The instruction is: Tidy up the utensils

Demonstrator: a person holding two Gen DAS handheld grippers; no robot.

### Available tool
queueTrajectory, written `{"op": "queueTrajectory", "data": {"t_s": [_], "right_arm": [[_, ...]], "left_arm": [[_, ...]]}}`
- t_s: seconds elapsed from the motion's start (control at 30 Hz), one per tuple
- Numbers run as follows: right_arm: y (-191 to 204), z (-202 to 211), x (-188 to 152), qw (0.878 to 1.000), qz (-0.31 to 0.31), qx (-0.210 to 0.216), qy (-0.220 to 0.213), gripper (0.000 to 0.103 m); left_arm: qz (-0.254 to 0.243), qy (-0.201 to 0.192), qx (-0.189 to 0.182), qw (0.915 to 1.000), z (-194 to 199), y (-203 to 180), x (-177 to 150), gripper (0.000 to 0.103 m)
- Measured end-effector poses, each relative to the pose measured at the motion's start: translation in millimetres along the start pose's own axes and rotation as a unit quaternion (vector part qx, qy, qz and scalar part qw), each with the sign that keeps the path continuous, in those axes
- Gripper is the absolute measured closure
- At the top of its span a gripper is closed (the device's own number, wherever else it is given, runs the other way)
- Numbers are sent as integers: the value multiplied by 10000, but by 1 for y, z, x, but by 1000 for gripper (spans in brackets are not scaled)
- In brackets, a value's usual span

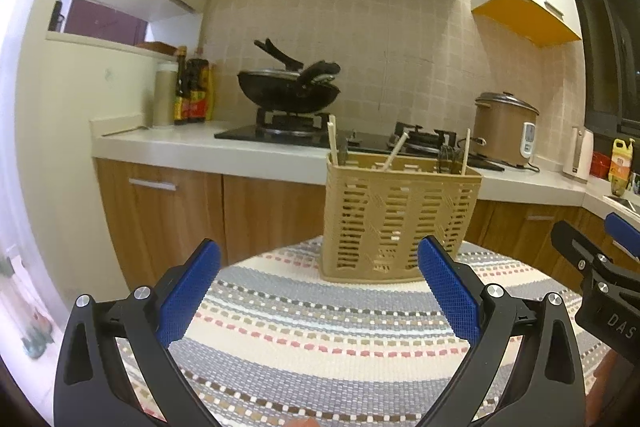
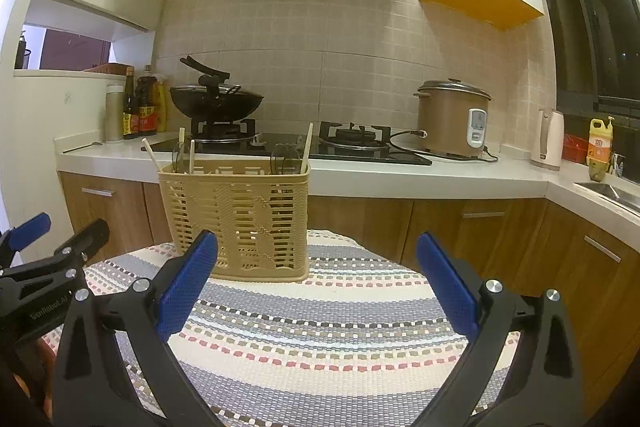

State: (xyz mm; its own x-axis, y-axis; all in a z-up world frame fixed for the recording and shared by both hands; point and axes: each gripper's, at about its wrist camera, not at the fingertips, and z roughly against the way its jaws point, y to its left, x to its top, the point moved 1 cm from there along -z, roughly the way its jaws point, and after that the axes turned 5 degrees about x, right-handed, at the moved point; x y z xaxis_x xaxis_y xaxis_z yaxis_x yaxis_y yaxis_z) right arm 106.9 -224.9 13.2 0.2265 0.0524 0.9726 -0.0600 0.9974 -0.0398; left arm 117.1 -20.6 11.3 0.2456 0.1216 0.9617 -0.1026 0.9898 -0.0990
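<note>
The left tool (image 1: 319,259) is open, its 2 blue pads wide apart and holding nothing. The right tool (image 2: 317,253) is also open and empty. Both hang above a small worktop (image 2: 320,339) that is covered with a striped woven cloth.

On the far part of this worktop stands a beige plastic basket (image 1: 396,219) with slotted walls, upright. In the left view it is between the 2 pads, a little to the right; in the right view it is behind the left pad. Inside the basket there are several wooden chopsticks (image 1: 333,143), some upright and some leaning, with their tops above the rim. 2 clear spoons (image 2: 285,159) also show above the rim.

Behind, on the kitchen counter, a black wok (image 2: 216,103) sits on the gas stove (image 2: 288,145), and a brown rice cooker (image 2: 454,119) stands to the right of it.
</note>
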Motion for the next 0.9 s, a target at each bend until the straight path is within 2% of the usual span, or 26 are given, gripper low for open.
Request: {"op": "queueTrajectory", "data": {"t_s": [0.47,0.9], "right_arm": [[-1,1,0,10000,-18,-21,-1,8],[-2,0,0,10000,-90,-8,29,8]], "left_arm": [[-239,93,-51,9997,-2,-10,-4,8],[-102,187,-98,9997,-6,-6,-3,8]]}}
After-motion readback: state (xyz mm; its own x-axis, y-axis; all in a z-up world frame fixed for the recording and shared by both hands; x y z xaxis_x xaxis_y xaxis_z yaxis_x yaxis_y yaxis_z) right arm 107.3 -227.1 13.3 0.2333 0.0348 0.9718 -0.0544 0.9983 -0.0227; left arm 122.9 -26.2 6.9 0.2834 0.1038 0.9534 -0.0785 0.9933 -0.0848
